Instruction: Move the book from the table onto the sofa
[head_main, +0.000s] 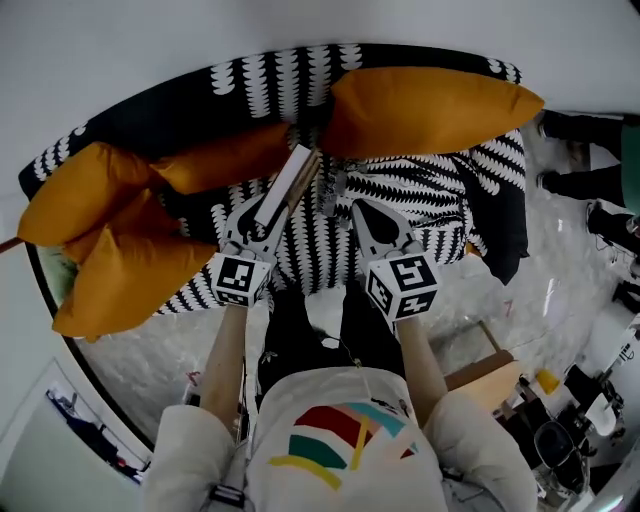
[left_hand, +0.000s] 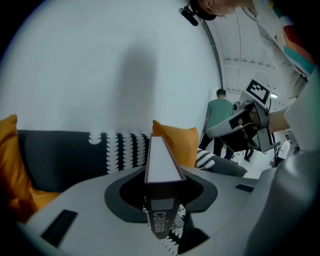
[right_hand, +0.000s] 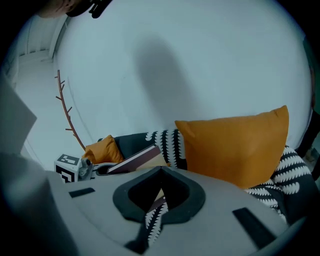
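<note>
Fingers (left_hand: 95, 200) of your left gripper (head_main: 262, 218) pinch the book (head_main: 290, 180) by one end, held edge-up above the sofa (head_main: 440, 172) seat; right gripper (head_main: 383, 228) fingers (right_hand: 240, 200) pressed together, empty; carry looks nearly done; next, lower book flat onto the seat, then release.

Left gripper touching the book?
Touching. The left gripper view shows the book clamped between the jaws of the left gripper, pressed on both sides.

The head view looks steeply down past the person's shirt (head_main: 340, 440) onto the sofa (head_main: 270, 75). Both gripper views sit low and close behind their jaws, facing the sofa and the wall (left_hand: 100, 65) behind it. All three share the sofa.
</note>
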